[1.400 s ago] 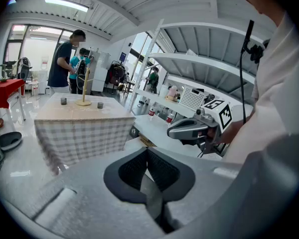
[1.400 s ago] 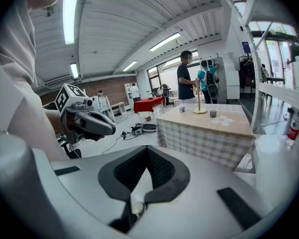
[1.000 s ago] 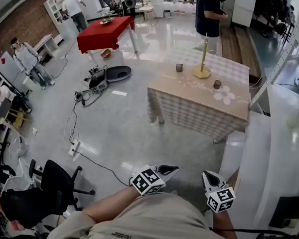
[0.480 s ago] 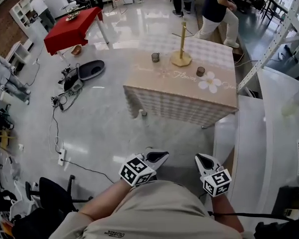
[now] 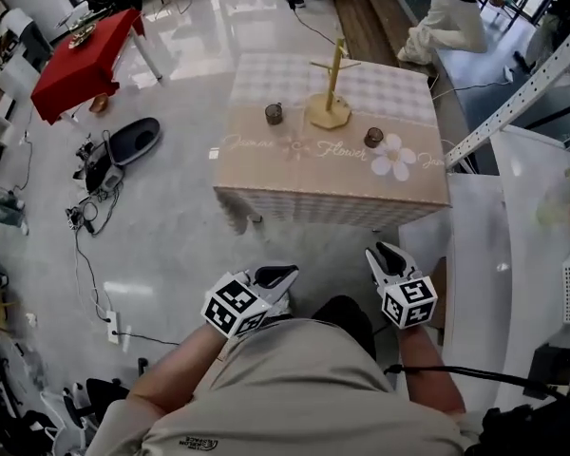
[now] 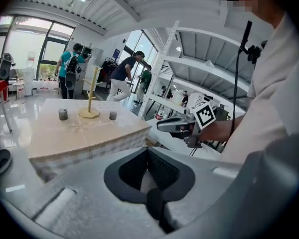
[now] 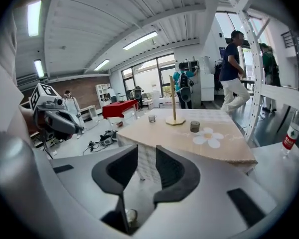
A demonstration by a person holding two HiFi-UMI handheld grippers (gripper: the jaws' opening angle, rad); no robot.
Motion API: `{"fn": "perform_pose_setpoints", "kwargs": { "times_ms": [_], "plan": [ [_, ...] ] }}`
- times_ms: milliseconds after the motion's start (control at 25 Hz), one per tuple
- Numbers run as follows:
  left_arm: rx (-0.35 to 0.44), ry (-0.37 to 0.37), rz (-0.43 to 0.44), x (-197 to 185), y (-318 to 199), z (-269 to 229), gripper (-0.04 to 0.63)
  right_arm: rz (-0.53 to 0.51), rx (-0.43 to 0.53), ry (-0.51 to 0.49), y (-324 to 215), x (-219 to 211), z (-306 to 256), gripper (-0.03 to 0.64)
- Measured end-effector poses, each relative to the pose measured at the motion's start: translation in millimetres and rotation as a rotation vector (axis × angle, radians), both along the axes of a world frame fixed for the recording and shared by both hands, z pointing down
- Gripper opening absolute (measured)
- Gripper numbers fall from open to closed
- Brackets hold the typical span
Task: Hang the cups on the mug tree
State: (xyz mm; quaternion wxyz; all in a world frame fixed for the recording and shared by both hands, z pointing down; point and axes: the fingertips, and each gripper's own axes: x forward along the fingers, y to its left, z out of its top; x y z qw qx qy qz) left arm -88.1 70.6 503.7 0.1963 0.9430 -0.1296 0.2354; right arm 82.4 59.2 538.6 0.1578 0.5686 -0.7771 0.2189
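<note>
Tan mug tree [image 5: 333, 74] stands vertical | left gripper [image 5: 287, 272] together, empty | right gripper [image 5: 380, 251] just opening, nothing between

Table cloth [image 5: 294, 174]: beige, white flower print [image 5: 393, 156] at near right, pale check on far part. Mug tree [image 5: 329, 112]: yellow-tan. Left cup [image 5: 274, 114], right cup [image 5: 373, 138]: dark grey. Far-left table [image 5: 76, 65]: red cloth. Floor [image 5: 190, 245]: glossy pale grey

The tablecloth [image 5: 266, 174] bears cursive lettering: "Flower" reads clearly at six o'clock of the mug tree [image 5: 329, 93], and the word at eight o'clock is too faint. Small print on the shirt [image 5: 294, 388] hem is illegible.
</note>
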Motion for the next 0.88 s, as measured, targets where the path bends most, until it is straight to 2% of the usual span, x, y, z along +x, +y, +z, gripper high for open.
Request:
{"fn": "perform_pose_setpoints", "kwargs": {
  "times_ms": [160, 360, 640, 880],
  "plan": [
    [-0.014, 0.005, -0.021, -1, -38, 3, 0.008, 0.068, -0.024, 0.015, -53, 26, 18, 0.148],
    [-0.042, 0.004, -0.082, 18, -89, 7, 0.008, 0.106, -0.043, 0.062, -134, 72, 46, 0.209],
    [-0.009, -0.02, -0.162, 59, -163, -12, 0.008, 0.134, -0.076, 0.054, -248, 122, 94, 0.293],
    [0.019, -0.054, -0.204, 87, -211, -20, 0.009, 0.171, -0.136, 0.034, -312, 152, 139, 0.342]
  ]
}}
